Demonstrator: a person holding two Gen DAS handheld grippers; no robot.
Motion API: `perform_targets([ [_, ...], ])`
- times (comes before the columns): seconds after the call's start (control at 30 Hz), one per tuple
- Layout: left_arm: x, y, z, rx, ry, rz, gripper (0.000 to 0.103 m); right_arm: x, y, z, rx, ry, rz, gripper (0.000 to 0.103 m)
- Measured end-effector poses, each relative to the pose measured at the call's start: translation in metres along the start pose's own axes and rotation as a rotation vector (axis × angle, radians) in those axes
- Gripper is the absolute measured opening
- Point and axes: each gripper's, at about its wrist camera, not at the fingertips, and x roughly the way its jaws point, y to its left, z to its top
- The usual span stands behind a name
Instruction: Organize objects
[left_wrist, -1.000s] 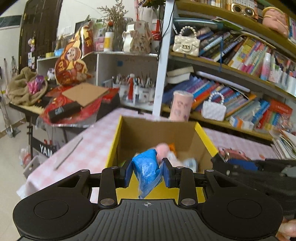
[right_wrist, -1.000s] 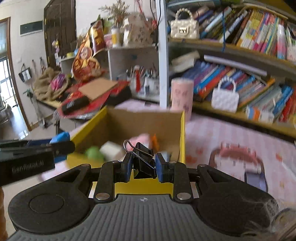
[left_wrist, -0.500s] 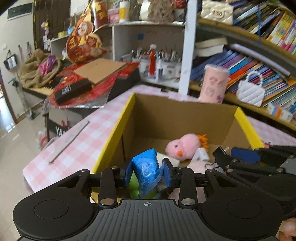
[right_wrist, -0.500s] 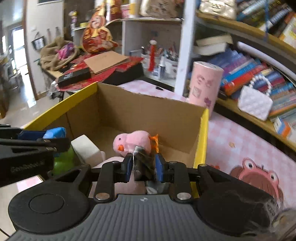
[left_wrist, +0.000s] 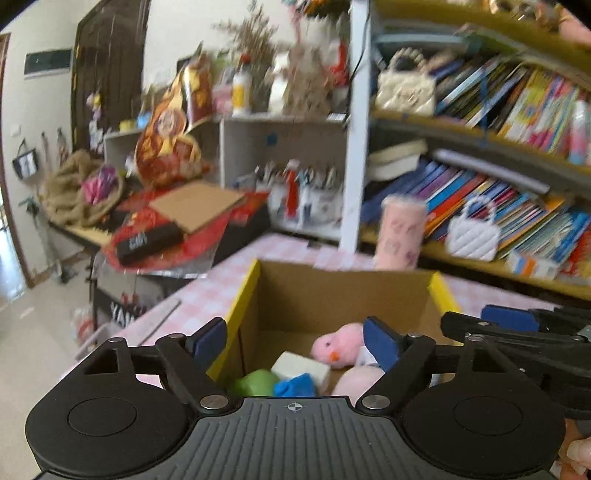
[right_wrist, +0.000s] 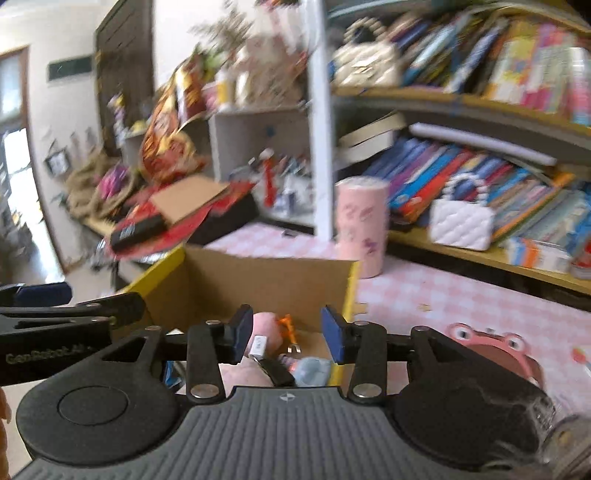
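A cardboard box with yellow rims (left_wrist: 242, 301) stands on the pink checked table. My left gripper (left_wrist: 293, 341) hovers over its near edge with the jaws opening wide and nothing between them. The blue packet (left_wrist: 295, 384) lies in the box beside a green lump (left_wrist: 255, 382), a white block (left_wrist: 301, 367) and a pink plush chick (left_wrist: 336, 345). My right gripper (right_wrist: 288, 336) hangs over the box's right part, jaws opening, pads apart and touching nothing. The black binder clip (right_wrist: 275, 369) lies below it in the box (right_wrist: 351, 280). The left gripper's arm shows at the far left.
A pink cylinder (right_wrist: 362, 225) stands behind the box, in front of crowded bookshelves with a white quilted handbag (right_wrist: 460, 223). A pink frog-faced pouch (right_wrist: 495, 350) lies on the tablecloth to the right. Left of the table sits a low bench piled with red wrapping and cardboard (left_wrist: 192, 206).
Both grippers have opened. The blue packet left the left jaws and the binder clip left the right jaws, both now lying in the box. Both grippers have drawn back from the box.
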Motion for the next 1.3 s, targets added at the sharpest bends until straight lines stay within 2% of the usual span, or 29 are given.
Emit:
perform_targets([
  [0.17,-0.047,0.003,-0.017,0.006,-0.042,-0.019,0.097,-0.059,0.005,-0.019,0.045,-0.034,-0.15,0.049],
  [0.4,-0.084,0.008,-0.065,0.017,0.042,-0.062,0.098,-0.131,0.019,-0.088,0.118,0.022,-0.378,0.049],
  [0.5,-0.101,0.006,-0.083,0.043,0.066,-0.093,0.098,-0.155,0.025,-0.113,0.138,0.051,-0.435,0.05],
  [0.63,-0.119,0.001,-0.098,0.087,0.077,-0.131,0.099,-0.182,0.036,-0.138,0.137,0.069,-0.472,0.055],
  [0.77,-0.128,-0.008,-0.102,0.131,0.084,-0.163,0.1,-0.2,0.035,-0.143,0.172,0.07,-0.516,0.064],
  [0.87,-0.132,-0.016,-0.104,0.157,0.084,-0.178,0.1,-0.205,0.034,-0.144,0.187,0.074,-0.557,0.066],
  [1.13,-0.135,-0.032,-0.115,0.198,0.114,-0.193,0.101,-0.22,0.028,-0.149,0.214,0.078,-0.608,0.069],
  [1.3,-0.143,-0.04,-0.115,0.215,0.091,-0.18,0.103,-0.226,0.028,-0.15,0.201,0.073,-0.614,0.079],
])
